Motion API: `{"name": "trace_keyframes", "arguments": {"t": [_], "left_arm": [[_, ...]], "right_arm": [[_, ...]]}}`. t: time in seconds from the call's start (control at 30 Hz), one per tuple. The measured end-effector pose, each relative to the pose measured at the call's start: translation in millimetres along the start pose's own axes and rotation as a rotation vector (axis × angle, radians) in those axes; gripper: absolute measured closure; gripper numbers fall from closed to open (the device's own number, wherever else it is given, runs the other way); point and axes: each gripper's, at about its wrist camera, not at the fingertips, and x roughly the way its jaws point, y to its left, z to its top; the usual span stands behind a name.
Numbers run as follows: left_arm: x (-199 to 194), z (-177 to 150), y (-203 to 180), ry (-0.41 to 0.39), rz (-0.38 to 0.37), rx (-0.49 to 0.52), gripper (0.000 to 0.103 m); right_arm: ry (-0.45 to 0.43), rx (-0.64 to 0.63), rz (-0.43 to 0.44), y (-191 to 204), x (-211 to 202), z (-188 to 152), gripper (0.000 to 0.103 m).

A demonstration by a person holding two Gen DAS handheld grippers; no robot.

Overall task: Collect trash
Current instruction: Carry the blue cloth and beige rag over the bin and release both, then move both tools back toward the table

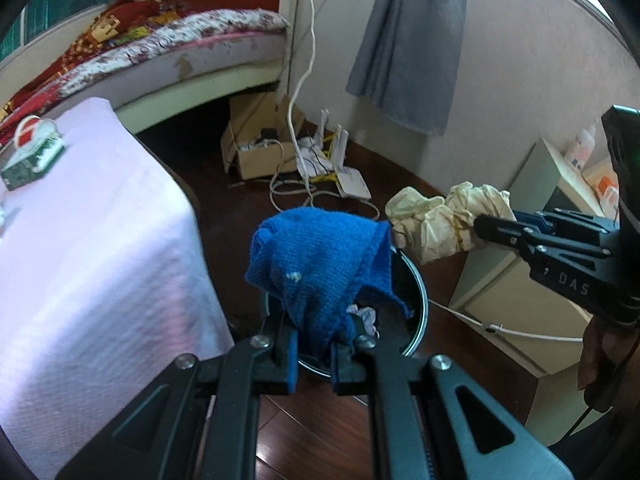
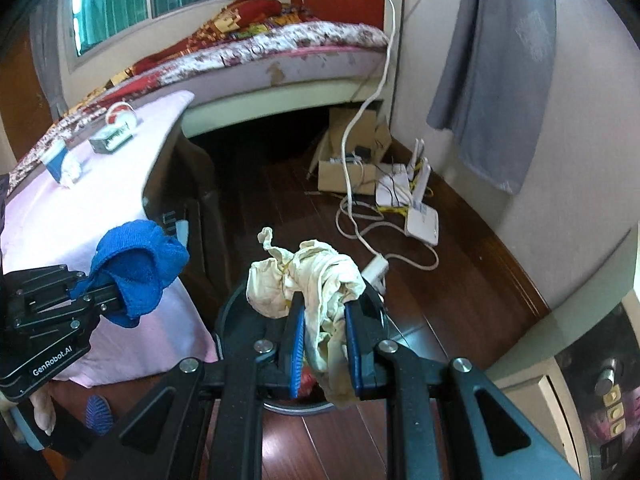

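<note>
While we hover both claws over the round bin (image 1: 418, 304):
Left gripper (image 1: 314, 354): clamped on our blue knitted cloth (image 1: 320, 264).
Right gripper (image 2: 322, 350): clamped on our cream rag (image 2: 320, 280), just right.

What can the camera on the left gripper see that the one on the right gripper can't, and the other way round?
Only the left camera shows the bottle on the cabinet at the right. Only the right camera shows the window and the blue cup on the pink table. Both show the blue cloth, the cream rag, the bin and the bed.
</note>
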Motion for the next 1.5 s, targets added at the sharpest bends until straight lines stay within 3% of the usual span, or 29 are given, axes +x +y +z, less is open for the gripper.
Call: {"name": "trace_keyframes", "arguments": {"t": [0.3, 0.67, 0.73, 0.77, 0.8, 0.83, 0.87, 0.9, 1.03, 1.13, 1.5], "left_arm": [[45.2, -5.2, -6.4, 0.09, -0.032, 0.018, 0.091], [101.5, -12.7, -0.3, 0.213, -0.112, -0.032, 0.091], [114.2, -13.8, 0.3, 0.25, -0.157, -0.05, 0.089], [119.3, -14.2, 1.5, 0.264, -0.17, -0.06, 0.079], [124.6, -16.5, 2.7, 0.281, -0.167, -0.072, 0.053], [124.6, -18.0, 4.8, 0.281, -0.15, -0.078, 0.037], [120.3, -20.3, 6.7, 0.256, -0.124, -0.076, 0.019], [113.7, -23.6, 9.4, 0.228, -0.064, -0.059, 0.014], [101.2, -34.6, 22.7, 0.218, 0.015, -0.078, 0.008], [93.0, -37.0, 31.2, 0.204, 0.042, -0.097, 0.006], [48.9, -33.7, 36.8, 0.127, 0.08, -0.1, 0.004]], "right_arm": [[0.105, 0.01, 0.001, -15.4, 41.8, -22.4, 0.083], [0.208, 0.02, 0.075, -17.6, 100.0, -39.8, 0.083], [0.221, 0.015, 0.086, -15.7, 110.8, -42.1, 0.083], [0.229, 0.012, 0.092, -14.9, 117.3, -42.9, 0.082], [0.241, -0.005, 0.1, -13.5, 124.9, -44.5, 0.07], [0.264, -0.03, 0.06, -12.8, 133.2, -47.4, 0.054], [0.272, -0.046, 0.012, -14.5, 138.4, -49.9, 0.015], [0.273, -0.049, -0.012, -18.5, 140.7, -52.8, 0.009], [0.326, 0.007, -0.056, -36.7, 147.8, -63.7, 0.009], [0.337, 0.019, -0.063, -36.7, 145.5, -64.7, 0.003], [0.242, -0.02, -0.057, -6.9, 95.4, -38.5, 0.0]]}}
